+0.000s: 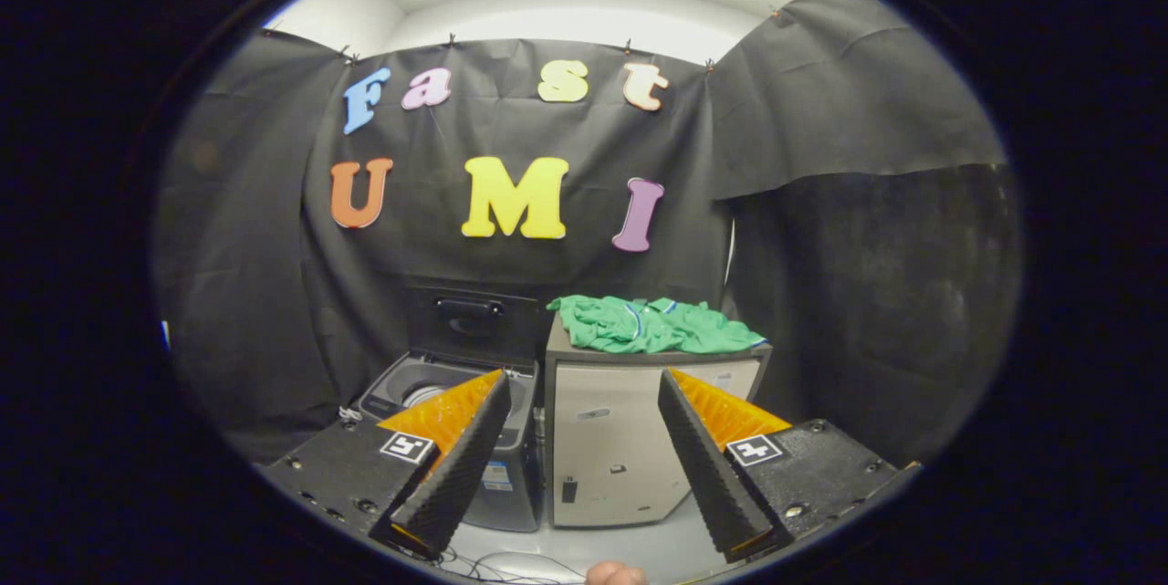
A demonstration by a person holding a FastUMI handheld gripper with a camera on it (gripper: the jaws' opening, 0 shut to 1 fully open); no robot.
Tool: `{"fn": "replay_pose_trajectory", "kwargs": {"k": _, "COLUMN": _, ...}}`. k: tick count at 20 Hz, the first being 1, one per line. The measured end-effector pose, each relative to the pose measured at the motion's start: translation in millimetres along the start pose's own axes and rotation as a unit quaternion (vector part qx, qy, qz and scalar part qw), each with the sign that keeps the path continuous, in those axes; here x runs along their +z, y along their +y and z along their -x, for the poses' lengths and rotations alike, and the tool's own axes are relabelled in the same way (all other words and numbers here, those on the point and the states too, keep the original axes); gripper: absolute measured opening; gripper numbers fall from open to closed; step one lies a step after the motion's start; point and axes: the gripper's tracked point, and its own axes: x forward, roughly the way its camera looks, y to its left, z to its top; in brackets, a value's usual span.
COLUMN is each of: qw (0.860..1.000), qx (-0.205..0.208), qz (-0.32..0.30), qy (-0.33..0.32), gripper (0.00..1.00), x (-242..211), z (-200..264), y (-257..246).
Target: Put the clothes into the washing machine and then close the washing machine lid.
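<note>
On the left I see the washing machine [456,402] beyond my left finger, its lid [470,320] standing upright against the booth wall and the drum open. Just to its right, nearly touching, stands a pale cabinet [620,448]. The green clothes [650,326] lie crumpled on the cabinet's top, well beyond my fingers. My gripper [584,443] is spread wide with nothing between its fingers; the cabinet front shows through the gap.
</note>
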Motion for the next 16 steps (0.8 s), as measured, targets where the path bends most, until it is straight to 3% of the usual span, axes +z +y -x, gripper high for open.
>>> {"fn": "replay_pose_trajectory", "kwargs": {"k": 8, "qw": 0.993, "qx": -0.05, "qz": -0.052, "qy": 0.089, "gripper": 1.0, "x": 23, "z": -83, "y": -62}}
{"fn": "replay_pose_trajectory", "kwargs": {"k": 16, "qw": 0.989, "qx": -0.011, "qz": -0.01, "qy": 0.145, "gripper": 1.0, "x": 38, "z": -230, "y": -103}}
